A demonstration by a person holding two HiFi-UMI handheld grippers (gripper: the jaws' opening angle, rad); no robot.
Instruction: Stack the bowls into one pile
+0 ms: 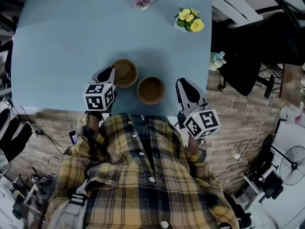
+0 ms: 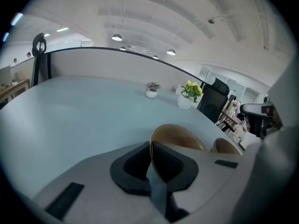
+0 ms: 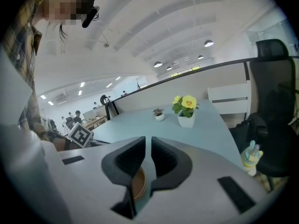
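Two brown bowls sit side by side near the front edge of the light blue table [image 1: 57,46]. My left gripper [image 1: 112,70] is shut on the near-left rim of the left bowl [image 1: 126,73]. In the left gripper view that rim runs between the pads of the left gripper [image 2: 150,148], and the left bowl [image 2: 182,135] is tipped up. The right bowl [image 1: 151,90] stands free. My right gripper [image 1: 182,84] hovers just right of it, apart from the rim. In the right gripper view the jaws of the right gripper [image 3: 145,146] stand a narrow slit apart with nothing between them, and the right bowl [image 3: 137,185] shows below.
A white pot of yellow flowers [image 1: 189,19] and a small pink plant [image 1: 142,0] stand at the table's far side. A black office chair [image 1: 245,56] and a small bottle [image 1: 217,60] are past the right edge. The person's plaid shirt [image 1: 143,175] fills the near side.
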